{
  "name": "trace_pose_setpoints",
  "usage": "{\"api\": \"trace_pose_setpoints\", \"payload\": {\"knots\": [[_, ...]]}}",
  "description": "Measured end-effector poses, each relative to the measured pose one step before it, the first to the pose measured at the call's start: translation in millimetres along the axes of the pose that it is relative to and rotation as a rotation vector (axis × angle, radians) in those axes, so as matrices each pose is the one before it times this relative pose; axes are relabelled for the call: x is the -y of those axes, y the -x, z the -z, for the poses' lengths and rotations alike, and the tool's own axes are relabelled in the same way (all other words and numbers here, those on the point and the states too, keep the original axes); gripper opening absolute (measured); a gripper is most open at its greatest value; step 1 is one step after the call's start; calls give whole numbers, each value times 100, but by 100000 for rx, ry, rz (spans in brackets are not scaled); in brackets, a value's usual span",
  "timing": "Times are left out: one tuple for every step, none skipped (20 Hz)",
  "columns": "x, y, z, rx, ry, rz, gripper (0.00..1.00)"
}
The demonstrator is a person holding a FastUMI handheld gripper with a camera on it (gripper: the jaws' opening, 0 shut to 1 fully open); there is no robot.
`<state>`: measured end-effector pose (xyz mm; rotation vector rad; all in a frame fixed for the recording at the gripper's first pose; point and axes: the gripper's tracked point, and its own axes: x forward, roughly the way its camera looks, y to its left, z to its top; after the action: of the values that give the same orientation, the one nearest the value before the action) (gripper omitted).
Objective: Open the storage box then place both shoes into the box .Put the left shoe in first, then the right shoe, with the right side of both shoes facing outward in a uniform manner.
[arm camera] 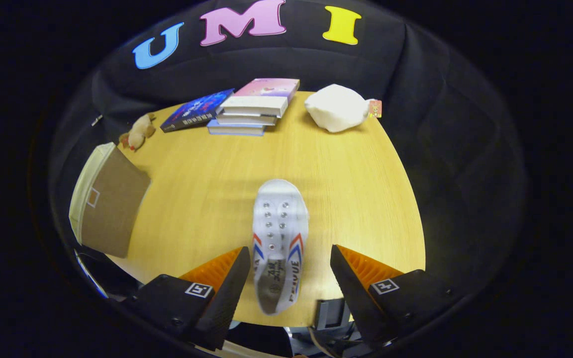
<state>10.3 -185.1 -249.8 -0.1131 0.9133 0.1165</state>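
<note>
Tool poised over a white shoe, heel toward you, with the box waiting at ten o'clock.

Your tool (286,268) is spread wide, its fingers flanking the heel end of the shoe (280,238) without touching it; the shoe lies between them on the tabletop (356,199), toe at twelve o'clock, so a straight closure would likely pinch its sides. The storage box (105,204) sits near the tabletop's edge, whether opened I cannot tell. Books (251,107) and a white pouch (336,107) lie well beyond, clear of your path.

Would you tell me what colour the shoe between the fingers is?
White shoe with red and blue side stripes, in the gripper view.
</note>
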Motion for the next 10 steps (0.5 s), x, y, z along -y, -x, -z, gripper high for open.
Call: {"api": "trace_pose_setpoints", "payload": {"knots": [[530, -740, 854, -2278, 1271, 602, 98], [385, -771, 791, -2428, 1073, 428, 98], [286, -701, 617, -1949, 590, 184, 98], [16, -654, 511, -1848, 217, -206, 98], [-37, -615, 245, -1314, 115, -410, 98], [-10, -616, 74, -848, -87, -74, 98], [124, -487, 23, -829, -154, 249, 98], [120, -532, -48, -782, -482, 378, 99], [-159, -454, -118, -627, -1299, -1153, 98], [-456, -246, -115, -754, -2672, -1928, 95]]}}
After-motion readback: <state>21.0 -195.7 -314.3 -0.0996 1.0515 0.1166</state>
